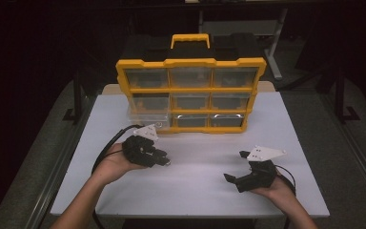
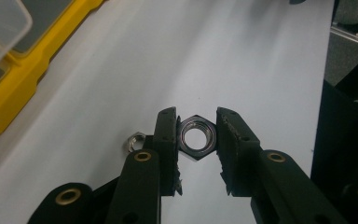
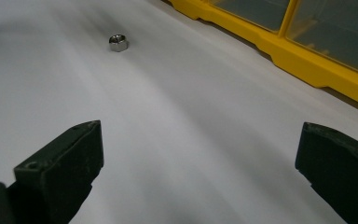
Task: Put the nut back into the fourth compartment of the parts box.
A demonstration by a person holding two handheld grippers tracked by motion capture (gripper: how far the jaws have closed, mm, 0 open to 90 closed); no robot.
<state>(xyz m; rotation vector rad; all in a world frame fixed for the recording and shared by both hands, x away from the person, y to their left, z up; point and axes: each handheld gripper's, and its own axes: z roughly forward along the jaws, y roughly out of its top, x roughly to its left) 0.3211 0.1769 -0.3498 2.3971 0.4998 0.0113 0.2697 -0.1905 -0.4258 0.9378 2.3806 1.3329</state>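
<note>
My left gripper (image 2: 196,114) is shut on a large steel hex nut (image 2: 196,137), its flats pinched between the two black jaws and its hole facing the camera. A smaller hex nut (image 2: 134,141) lies on the white table just outside one jaw. In the high view the left gripper (image 1: 164,161) is low over the table at left centre, in front of the yellow organizer (image 1: 190,63). My right gripper (image 1: 236,166) rests near the front right, jaws wide open and empty. In the right gripper view (image 3: 203,137), a small nut (image 3: 118,43) lies far ahead on the table.
The yellow organizer with clear drawers stands upright at the back of the white table (image 1: 286,143). Its bottom-left clear drawer (image 1: 145,119) is pulled out a little. The organizer's yellow frame (image 3: 307,65) runs along the right gripper view's upper right. Dark floor surrounds the table.
</note>
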